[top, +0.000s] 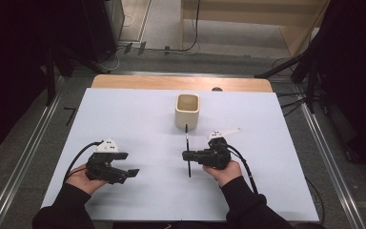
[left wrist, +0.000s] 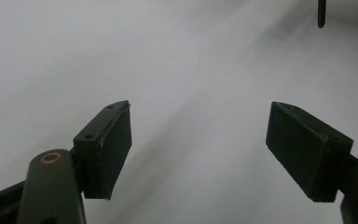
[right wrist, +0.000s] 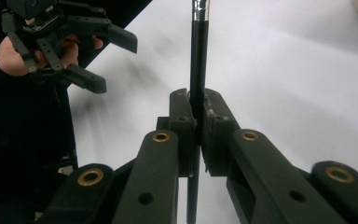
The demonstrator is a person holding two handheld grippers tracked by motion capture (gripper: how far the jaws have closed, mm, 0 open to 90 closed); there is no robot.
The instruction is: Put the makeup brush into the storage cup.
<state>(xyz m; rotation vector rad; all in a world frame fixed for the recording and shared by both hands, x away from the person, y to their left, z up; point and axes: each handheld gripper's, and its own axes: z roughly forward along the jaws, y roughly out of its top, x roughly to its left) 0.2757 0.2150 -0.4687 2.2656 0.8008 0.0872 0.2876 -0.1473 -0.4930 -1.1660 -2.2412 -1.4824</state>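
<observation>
A thin black pen (top: 188,143) lies roughly along the table's depth, its far end pointing toward a beige square cup (top: 187,110). My right gripper (top: 186,155) is shut on the pen near its middle. In the right gripper view both pads of that gripper (right wrist: 199,100) squeeze the pen's shaft (right wrist: 199,56), which runs straight up between them. My left gripper (top: 129,163) hovers at the left of the table, open and holding nothing. Its jaws (left wrist: 199,112) stand wide apart over bare white surface, with the pen's tip (left wrist: 321,14) far off at the top right.
The white table top (top: 124,119) has a wooden strip along its far edge. Dark stands and cables line the floor at both sides. In the right gripper view the left gripper (right wrist: 116,65) and the hand holding it are at the upper left.
</observation>
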